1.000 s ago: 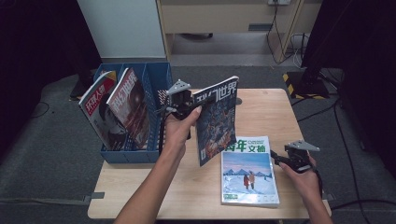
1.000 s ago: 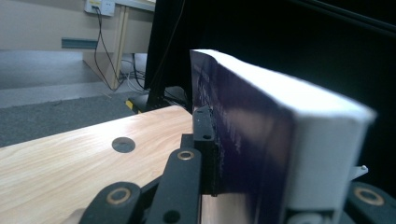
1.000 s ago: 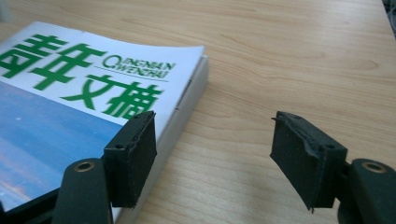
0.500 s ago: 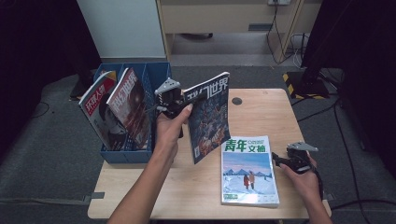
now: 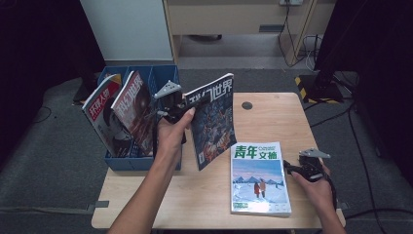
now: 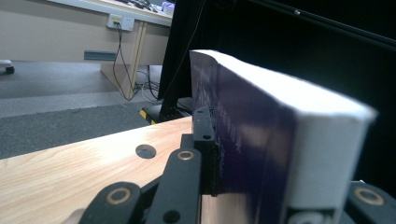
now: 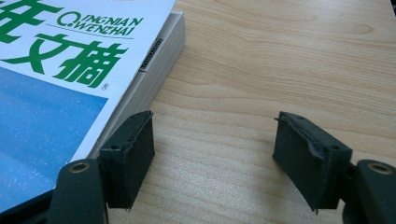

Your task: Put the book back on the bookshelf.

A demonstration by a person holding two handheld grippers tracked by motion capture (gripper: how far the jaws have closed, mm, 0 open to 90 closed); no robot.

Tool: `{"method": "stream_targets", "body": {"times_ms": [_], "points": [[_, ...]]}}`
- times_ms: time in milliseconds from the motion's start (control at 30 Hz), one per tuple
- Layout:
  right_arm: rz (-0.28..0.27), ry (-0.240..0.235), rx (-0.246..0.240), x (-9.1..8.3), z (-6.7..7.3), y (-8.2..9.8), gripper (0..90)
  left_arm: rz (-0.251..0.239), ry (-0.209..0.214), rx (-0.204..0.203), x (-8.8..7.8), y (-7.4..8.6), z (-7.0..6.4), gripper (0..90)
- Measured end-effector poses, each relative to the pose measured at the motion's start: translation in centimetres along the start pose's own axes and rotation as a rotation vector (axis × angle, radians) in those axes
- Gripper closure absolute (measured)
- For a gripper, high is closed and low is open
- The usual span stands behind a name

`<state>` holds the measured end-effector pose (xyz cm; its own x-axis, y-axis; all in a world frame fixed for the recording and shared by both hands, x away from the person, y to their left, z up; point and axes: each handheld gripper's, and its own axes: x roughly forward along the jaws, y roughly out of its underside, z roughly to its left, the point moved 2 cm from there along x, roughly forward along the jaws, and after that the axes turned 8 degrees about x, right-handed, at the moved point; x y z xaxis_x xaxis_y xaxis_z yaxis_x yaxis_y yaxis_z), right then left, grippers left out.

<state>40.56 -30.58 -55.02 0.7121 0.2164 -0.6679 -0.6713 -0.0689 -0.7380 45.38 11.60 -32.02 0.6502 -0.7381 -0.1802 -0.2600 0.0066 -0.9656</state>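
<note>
My left gripper (image 5: 182,113) clamps the dark magazine (image 5: 212,122) upright just right of the blue bin (image 5: 163,78), while my right gripper (image 5: 292,169), jaws just opening and empty, sits beside the stacked magazines (image 5: 258,178).

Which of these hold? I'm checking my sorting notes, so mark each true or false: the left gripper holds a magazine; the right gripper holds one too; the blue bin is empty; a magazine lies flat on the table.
1. The left gripper holds the dark magazine: true.
2. The right gripper holds a magazine: false, its jaws stand open over bare table.
3. The blue bin is empty: false, two magazines stand in it.
4. The blue-and-white magazine lies flat: true.
</note>
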Motion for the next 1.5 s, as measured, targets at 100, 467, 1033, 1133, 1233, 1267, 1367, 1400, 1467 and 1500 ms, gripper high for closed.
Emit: {"method": "stream_targets", "body": {"times_ms": [100, 467, 1033, 1133, 1233, 1267, 1367, 1400, 1467, 1500], "points": [[-0.002, -0.003, 0.003, 0.0, 0.0, 0.0, 27.6, 0.0, -0.004, -0.001, -0.2, 0.0, 0.2, 82.0], [0.004, -0.009, 0.013, 0.0, -0.1, 0.0, 27.3, -0.001, -0.014, -0.003, -0.8, 0.0, 0.6, 82.0], [0.002, -0.008, 0.014, 0.1, -0.1, 0.0, 27.1, -0.008, -0.037, -0.018, -1.5, 0.0, 1.0, 81.9], [0.002, -0.008, 0.014, 0.1, -0.1, 0.0, 27.1, -0.01, -0.039, -0.017, -1.7, -0.1, 1.1, 81.9], [0.003, -0.009, 0.015, 0.1, -0.1, 0.0, 27.1, -0.014, -0.042, -0.015, -2.1, -0.2, 1.2, 81.9], [0.002, -0.008, 0.013, 0.1, -0.1, 0.0, 27.1, -0.016, -0.044, -0.016, -2.2, -0.3, 1.2, 81.9], [0.0, -0.007, 0.013, 0.1, -0.2, 0.0, 27.1, -0.023, -0.048, -0.013, -2.8, -0.5, 1.3, 81.9], [0.0, -0.007, 0.013, 0.1, -0.2, 0.0, 27.1, -0.025, -0.049, -0.012, -3.1, -0.6, 1.3, 81.9], [0.0, -0.007, 0.013, 0.1, -0.1, 0.0, 27.1, -0.03, -0.051, -0.008, -3.6, -0.7, 1.4, 81.9], [0.0, -0.007, 0.013, 0.1, -0.1, 0.0, 27.1, -0.034, -0.052, -0.007, -3.8, -0.8, 1.4, 81.9]]}}
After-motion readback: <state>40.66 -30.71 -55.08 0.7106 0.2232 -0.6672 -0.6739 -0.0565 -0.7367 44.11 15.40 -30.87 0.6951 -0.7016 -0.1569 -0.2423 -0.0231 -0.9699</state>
